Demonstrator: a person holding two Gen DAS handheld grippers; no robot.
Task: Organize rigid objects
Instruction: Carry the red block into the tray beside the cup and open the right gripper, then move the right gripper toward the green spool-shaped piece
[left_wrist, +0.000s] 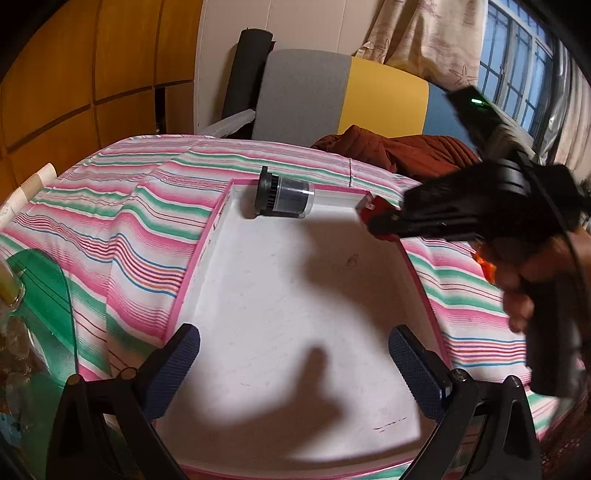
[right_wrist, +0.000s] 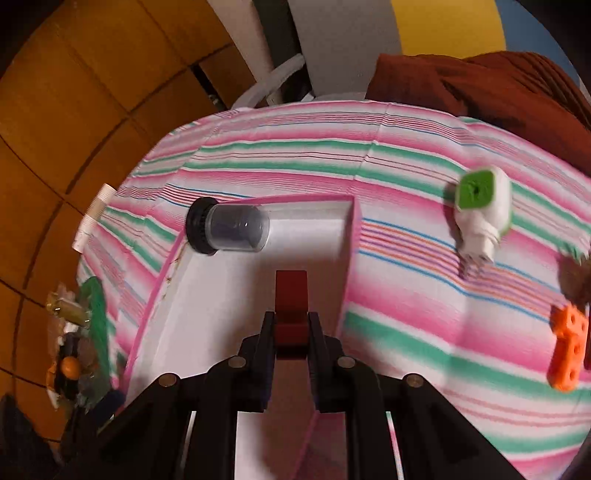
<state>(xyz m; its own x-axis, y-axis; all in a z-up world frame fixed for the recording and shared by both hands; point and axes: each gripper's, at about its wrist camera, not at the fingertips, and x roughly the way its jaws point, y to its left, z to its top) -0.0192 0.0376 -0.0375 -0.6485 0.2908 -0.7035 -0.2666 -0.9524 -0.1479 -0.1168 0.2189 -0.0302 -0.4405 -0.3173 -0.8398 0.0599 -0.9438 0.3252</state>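
Note:
A white tray with a pink rim (left_wrist: 207, 236) (right_wrist: 351, 236) lies on the striped cloth. A clear cylinder with a black cap (left_wrist: 282, 197) (right_wrist: 231, 229) lies on its side in the tray's far corner. My right gripper (right_wrist: 291, 325) (left_wrist: 384, 221) is shut on a dark red block (right_wrist: 291, 295) (left_wrist: 375, 210), held over the tray's far right edge. My left gripper (left_wrist: 293, 354) stands open over the near end of the tray, with nothing between its blue pads (left_wrist: 177, 354).
On the cloth right of the tray lie a white and green bottle-like object (right_wrist: 480, 206) and an orange perforated block (right_wrist: 569, 350). A green glass surface with jars (left_wrist: 33, 295) is at the left. A brown cloth (left_wrist: 406, 151) and a chair (left_wrist: 306, 92) are behind.

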